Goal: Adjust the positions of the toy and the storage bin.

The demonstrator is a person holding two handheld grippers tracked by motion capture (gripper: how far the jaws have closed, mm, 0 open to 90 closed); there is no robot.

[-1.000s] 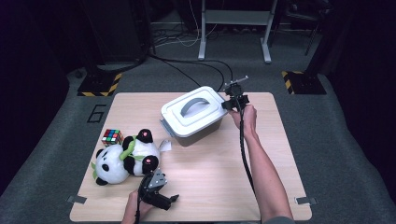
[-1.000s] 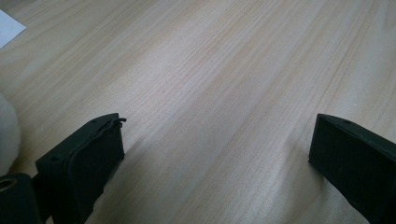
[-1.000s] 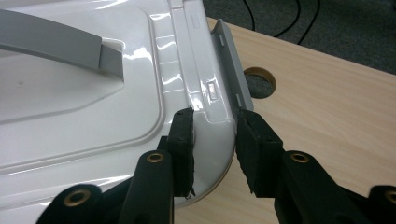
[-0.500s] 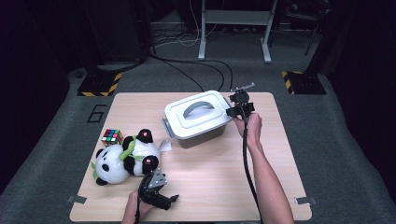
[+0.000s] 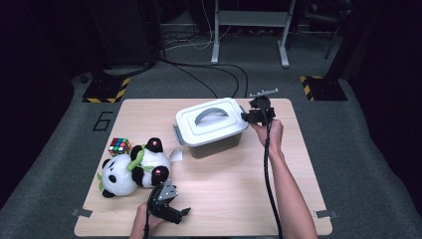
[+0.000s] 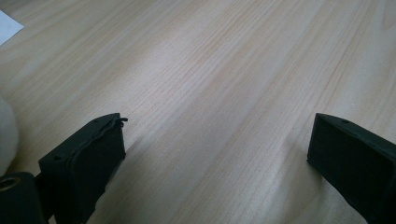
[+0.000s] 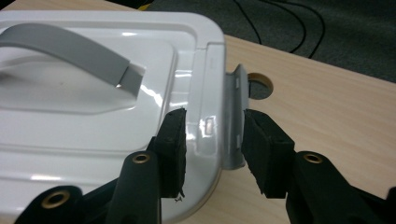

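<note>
A white lidded box (image 5: 211,122) with a grey handle (image 7: 70,51) stands at the table's far middle. My right gripper (image 5: 245,117) is at its right end. In the right gripper view its jaws (image 7: 212,135) straddle the lid's rim (image 7: 205,93) and the grey side latch (image 7: 233,116). They have just been opening and stand close beside the latch without squeezing it. My left gripper (image 5: 181,211) rests low near the table's front edge. Its jaws (image 6: 215,154) are wide apart over bare wood, with nothing between them.
A plush panda (image 5: 132,169) lies at the front left, a colour cube (image 5: 119,146) just behind it and a white paper scrap (image 5: 175,155) beside it. Cables run over the floor behind the wooden table (image 5: 298,164). A round hole (image 7: 259,84) pierces the tabletop by the latch.
The right gripper and the box have shifted a little toward the table's right. The right jaws stand slightly wider than before. The left gripper has kept still.
</note>
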